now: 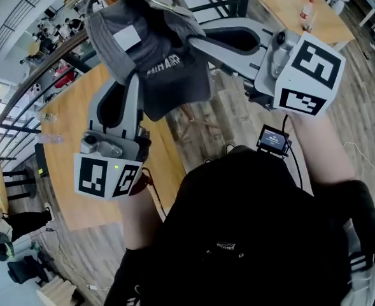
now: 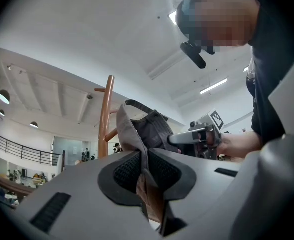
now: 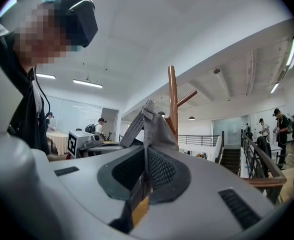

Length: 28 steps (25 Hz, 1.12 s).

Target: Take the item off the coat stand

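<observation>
Head view, nearest the camera: the person's black top fills the lower frame, with a forearm reaching out on each side to a gripper. The left gripper points up the picture and the right gripper points leftward. Each has its jaws pressed together on an edge of the grey cap, so the cap hangs in the air between them, in front of the person. Its long axis runs from upper left to lower right in this view. The loose dark panel with pale lettering sags toward the person, and a white label faces the camera. I cannot tell which end is the brim.

Left gripper view shows its dark ribbed pads closed on a fold of cap fabric, the cap rising upright from the pinch. Just past it the right gripper comes in from the right, in the person's hand. Behind the cap stands the wooden coat stand. The cap's edge overlaps a peg, and I cannot tell whether they touch.

Right gripper view shows the same from the other side. Its pads are clamped on the fabric, the cap standing up from them, and the left gripper is beyond at the left. The coat stand is directly behind the cap.

Only the head view shows the wooden table far below and a curved railing. Only the right gripper view shows a staircase and people standing along a rail.
</observation>
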{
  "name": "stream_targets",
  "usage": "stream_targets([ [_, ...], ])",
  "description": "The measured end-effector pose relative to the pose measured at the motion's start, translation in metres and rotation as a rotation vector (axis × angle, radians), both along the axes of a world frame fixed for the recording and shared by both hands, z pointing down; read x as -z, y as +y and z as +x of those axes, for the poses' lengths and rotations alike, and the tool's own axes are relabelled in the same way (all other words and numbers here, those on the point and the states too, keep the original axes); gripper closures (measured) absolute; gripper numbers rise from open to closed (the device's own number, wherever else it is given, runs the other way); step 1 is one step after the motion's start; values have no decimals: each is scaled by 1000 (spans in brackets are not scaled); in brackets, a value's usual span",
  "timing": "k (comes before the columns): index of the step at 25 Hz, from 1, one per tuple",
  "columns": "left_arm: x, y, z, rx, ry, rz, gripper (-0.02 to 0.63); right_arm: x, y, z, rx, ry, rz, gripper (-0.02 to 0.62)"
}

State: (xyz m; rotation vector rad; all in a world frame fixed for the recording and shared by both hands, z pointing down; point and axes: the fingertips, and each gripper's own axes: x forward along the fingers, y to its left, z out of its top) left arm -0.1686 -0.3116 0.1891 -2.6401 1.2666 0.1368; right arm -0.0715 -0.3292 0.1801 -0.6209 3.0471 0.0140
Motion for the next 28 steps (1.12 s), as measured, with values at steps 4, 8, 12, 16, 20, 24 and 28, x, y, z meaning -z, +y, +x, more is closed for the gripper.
stream_targets([
  [4,0,-7,5,-38,-1,-6,561,-3,-2,0,-11,39,10,563],
  [8,10,-28,-3,-84,-10,-41,562,2,-19,-11,-42,81,-2,565],
  [12,-6,-51,5,-130,-15,-90,563,-13,-38,-4,-81,86,-56,565],
  [16,-19,-64,25,-162,-28,-98,562,-23,-48,16,-111,76,-59,563],
  [20,-23,-77,32,-181,-34,-126,563,-22,-57,21,-124,78,-71,565],
  [24,-24,-83,36,-207,-40,-155,563,-21,-60,25,-142,82,-95,565],
  [28,-40,-84,47,-238,-47,-187,563,-36,-57,33,-166,92,-108,566],
])
